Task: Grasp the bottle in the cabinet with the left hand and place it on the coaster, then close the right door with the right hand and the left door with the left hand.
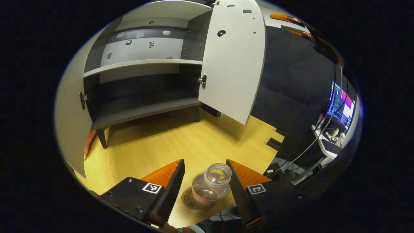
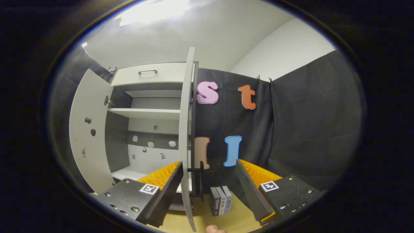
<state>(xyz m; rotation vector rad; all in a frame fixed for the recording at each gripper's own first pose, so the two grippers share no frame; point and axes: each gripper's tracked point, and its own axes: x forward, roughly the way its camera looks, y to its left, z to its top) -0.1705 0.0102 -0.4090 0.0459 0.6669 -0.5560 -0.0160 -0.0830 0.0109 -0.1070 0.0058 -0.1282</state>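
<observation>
Place: a recording booth, probably inside a lab or office.
Walls: black cloth wall [image 2: 300, 129] pinned up.
Furniture: open grey-white wooden cabinet [image 1: 142, 64] on pale wooden tabletop [image 1: 155, 145].
Equipment: lit computer monitor [image 1: 341, 105], trailing cables.

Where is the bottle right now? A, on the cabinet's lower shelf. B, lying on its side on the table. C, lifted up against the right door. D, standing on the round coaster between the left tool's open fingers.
D: in the left gripper view the bottle stands upright on the coaster, between the spread fingers of the left tool, which do not press on it.
</observation>
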